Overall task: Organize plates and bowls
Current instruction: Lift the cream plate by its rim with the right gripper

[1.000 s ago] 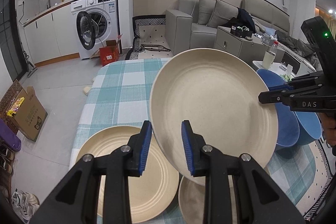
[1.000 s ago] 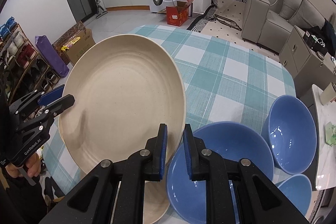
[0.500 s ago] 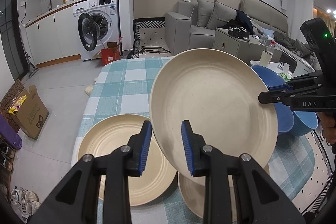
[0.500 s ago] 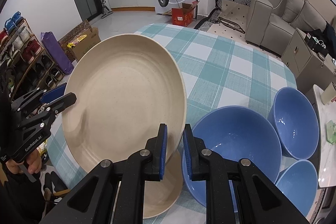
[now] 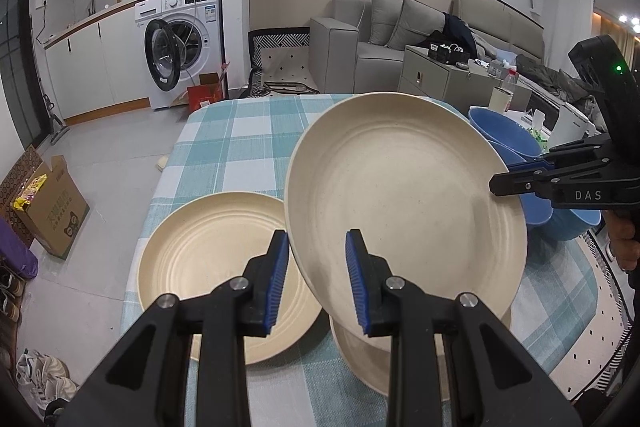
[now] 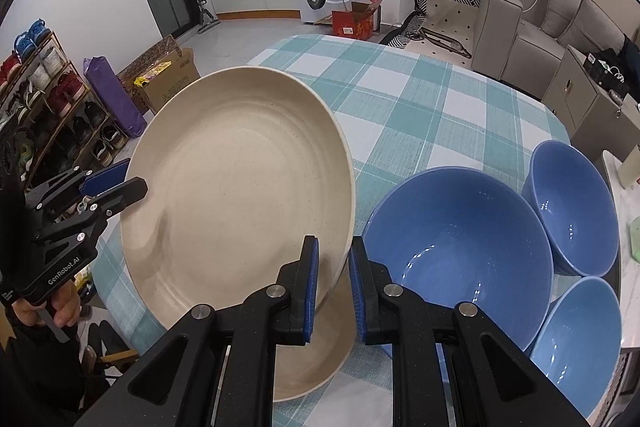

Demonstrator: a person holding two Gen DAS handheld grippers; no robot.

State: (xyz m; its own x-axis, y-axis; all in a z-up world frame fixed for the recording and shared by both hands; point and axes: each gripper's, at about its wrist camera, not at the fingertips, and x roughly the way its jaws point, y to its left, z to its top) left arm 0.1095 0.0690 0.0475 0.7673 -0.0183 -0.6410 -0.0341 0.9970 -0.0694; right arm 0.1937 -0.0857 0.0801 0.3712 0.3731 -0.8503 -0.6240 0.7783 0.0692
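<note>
Both grippers hold one beige plate tilted above the checked tablecloth.

The left gripper is nearly closed, its blue pads pinching the near rim of the raised beige plate; the right gripper is closed down tight on the opposite rim of that plate, which slopes in the air between the two tools. Under it a second beige plate lies flat on the teal-and-white checked tablecloth, partly hidden by the raised one. A third beige plate rests flat just to the left in the left wrist view. Three blue bowls stand close together at the right: a large one just beside the raised plate, one behind it, and one nearer. A washing machine with its door open stands in the background.
</note>
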